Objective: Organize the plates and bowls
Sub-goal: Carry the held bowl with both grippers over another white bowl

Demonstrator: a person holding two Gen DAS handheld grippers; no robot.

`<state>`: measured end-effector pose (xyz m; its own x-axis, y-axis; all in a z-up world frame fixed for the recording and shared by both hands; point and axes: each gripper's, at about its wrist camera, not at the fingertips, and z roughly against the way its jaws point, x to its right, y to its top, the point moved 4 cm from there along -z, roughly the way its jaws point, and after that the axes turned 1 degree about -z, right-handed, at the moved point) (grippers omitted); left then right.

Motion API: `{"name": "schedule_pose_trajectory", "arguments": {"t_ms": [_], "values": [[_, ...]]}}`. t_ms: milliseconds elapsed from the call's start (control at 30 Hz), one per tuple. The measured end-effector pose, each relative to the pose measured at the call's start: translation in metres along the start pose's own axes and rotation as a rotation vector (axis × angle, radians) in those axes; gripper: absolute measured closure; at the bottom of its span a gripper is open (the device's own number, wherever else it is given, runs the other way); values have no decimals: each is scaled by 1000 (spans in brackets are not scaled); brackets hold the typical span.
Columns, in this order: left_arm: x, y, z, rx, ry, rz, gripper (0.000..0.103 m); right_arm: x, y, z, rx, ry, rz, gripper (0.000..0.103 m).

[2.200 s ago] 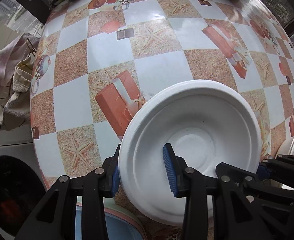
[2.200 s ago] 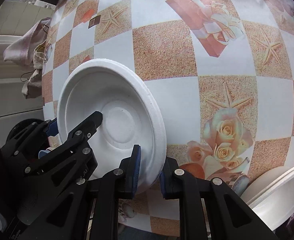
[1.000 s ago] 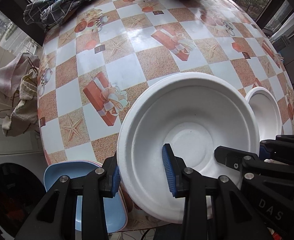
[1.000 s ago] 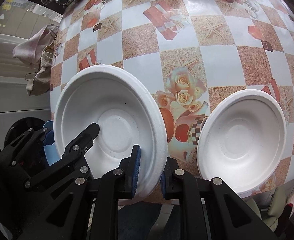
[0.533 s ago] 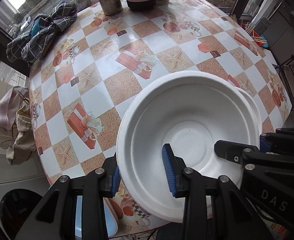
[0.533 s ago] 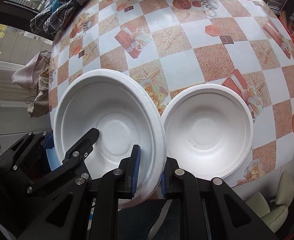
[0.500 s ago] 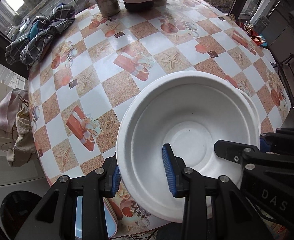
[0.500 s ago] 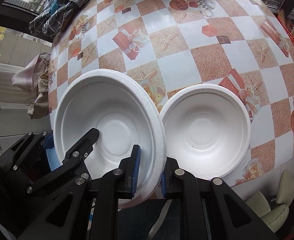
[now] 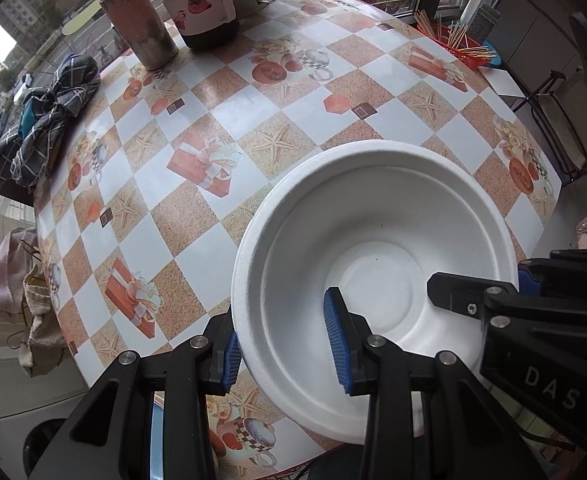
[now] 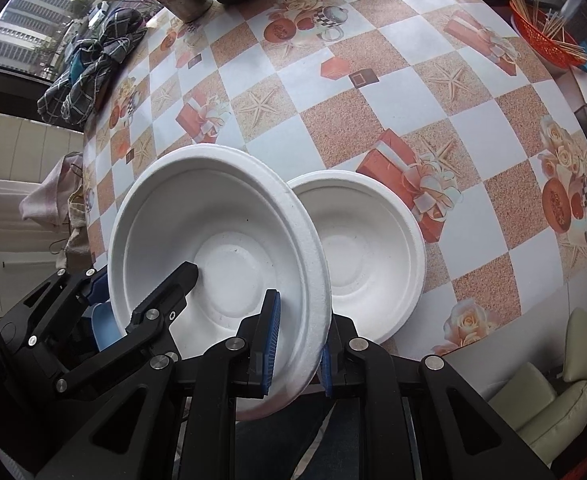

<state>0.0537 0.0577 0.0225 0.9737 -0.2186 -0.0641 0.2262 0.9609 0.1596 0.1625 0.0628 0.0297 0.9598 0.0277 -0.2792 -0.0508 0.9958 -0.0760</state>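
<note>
A white foam bowl (image 9: 373,236) hangs above the checked table, held by both grippers. My left gripper (image 9: 283,350) is shut on its left rim, one blue pad inside and one outside. My right gripper (image 10: 297,350) is shut on the opposite rim of the same bowl (image 10: 213,240). Each wrist view also shows the other gripper's black fingers reaching into the bowl. A second white bowl (image 10: 369,256) rests on the table just right of the held one, its left edge covered by the held rim. In the left wrist view it is hidden.
A blue plate (image 10: 103,320) lies at the near table edge below the left gripper. At the far side stand a brown flask (image 9: 137,20), a pink pot (image 9: 201,4), a checked cloth (image 9: 41,120) and a red basket of sticks (image 9: 457,40). A green chair (image 10: 545,392) is beyond the edge.
Both grippers have carried the held bowl up and sideways toward the second bowl, which now lies partly under the held rim. Both views have rolled and show more of the far table.
</note>
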Motion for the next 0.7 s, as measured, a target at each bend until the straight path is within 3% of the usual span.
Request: {"name": "schedule_pose_trajectory", "arguments": {"t_ms": [700], "values": [[30, 18, -19, -42, -19, -49, 62, 38, 5, -3, -5, -24, -67, 83]]}}
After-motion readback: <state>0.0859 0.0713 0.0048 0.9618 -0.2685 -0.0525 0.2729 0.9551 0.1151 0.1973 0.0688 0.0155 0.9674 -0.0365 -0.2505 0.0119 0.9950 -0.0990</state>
